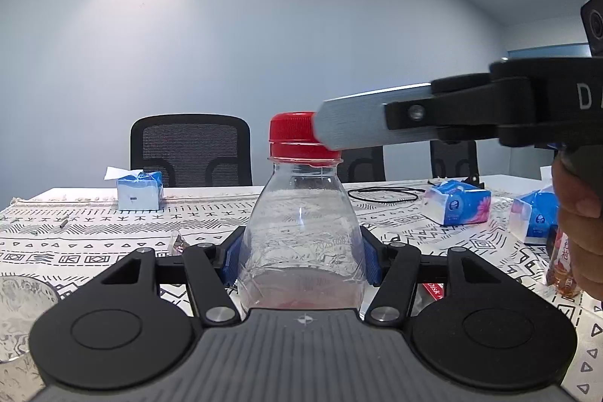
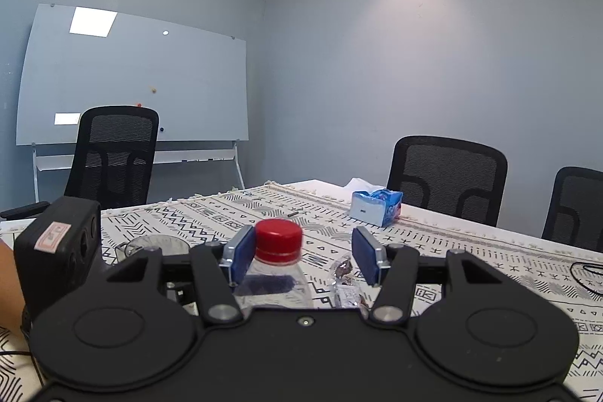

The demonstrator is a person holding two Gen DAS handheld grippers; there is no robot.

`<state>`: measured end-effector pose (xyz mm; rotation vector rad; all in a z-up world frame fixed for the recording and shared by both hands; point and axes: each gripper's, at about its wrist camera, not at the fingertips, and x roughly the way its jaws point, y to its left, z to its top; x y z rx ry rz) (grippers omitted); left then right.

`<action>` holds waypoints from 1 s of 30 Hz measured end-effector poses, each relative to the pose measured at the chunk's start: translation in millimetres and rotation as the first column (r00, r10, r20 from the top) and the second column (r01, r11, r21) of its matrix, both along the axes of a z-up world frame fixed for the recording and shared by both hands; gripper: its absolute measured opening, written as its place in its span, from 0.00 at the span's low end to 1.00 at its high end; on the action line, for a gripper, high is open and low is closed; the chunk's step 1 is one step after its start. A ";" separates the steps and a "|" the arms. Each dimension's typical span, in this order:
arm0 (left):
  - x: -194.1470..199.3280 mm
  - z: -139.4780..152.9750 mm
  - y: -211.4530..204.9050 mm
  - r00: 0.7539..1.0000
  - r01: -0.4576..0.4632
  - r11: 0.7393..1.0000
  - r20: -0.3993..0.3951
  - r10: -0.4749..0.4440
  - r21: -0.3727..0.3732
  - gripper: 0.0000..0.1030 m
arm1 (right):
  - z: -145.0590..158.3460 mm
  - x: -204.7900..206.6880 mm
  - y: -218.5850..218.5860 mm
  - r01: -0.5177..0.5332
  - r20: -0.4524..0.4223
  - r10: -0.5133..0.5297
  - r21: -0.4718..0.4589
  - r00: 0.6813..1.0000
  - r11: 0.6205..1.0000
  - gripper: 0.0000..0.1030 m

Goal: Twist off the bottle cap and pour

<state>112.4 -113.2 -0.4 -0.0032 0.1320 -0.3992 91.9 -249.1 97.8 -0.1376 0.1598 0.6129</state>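
left tongs [image 1: 301, 260] clamped on the clear bottle [image 1: 301, 232], upright over the patterned tablecloth [image 1: 94, 243]. right tongs [image 2: 303, 257] apart around the red cap [image 2: 279, 239]: one pad touching, a wide gap opposite. glass [image 1: 22, 307] just beside; tissue pack [image 2: 376, 207] well apart.

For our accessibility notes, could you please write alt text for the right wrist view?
The open right tool brackets a clear bottle's red cap, one pad beside it, the other well clear. Beyond lie a patterned tablecloth, a blue tissue pack, black chairs and a whiteboard.
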 end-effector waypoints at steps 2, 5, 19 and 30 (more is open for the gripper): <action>-0.6 -0.3 -1.1 1.000 -0.003 1.000 0.004 0.003 0.005 0.56 | 1.2 -0.9 1.4 0.007 -0.009 -0.007 0.015 1.000 1.000 0.55; -0.4 -0.4 -1.9 1.000 -0.008 1.000 0.005 0.008 0.006 0.56 | 4.9 -2.4 16.9 0.037 -0.018 -0.037 0.034 0.999 0.999 0.55; -0.4 1.2 0.2 1.000 0.007 1.000 -0.008 -0.007 0.002 0.55 | -9.1 14.3 23.8 -0.033 -0.007 0.033 0.044 0.999 0.998 0.31; -3.4 -0.5 -1.8 1.000 0.007 1.000 0.000 -0.007 0.003 0.55 | -0.5 44.1 -0.4 -0.247 -0.044 0.250 0.061 0.967 0.967 0.33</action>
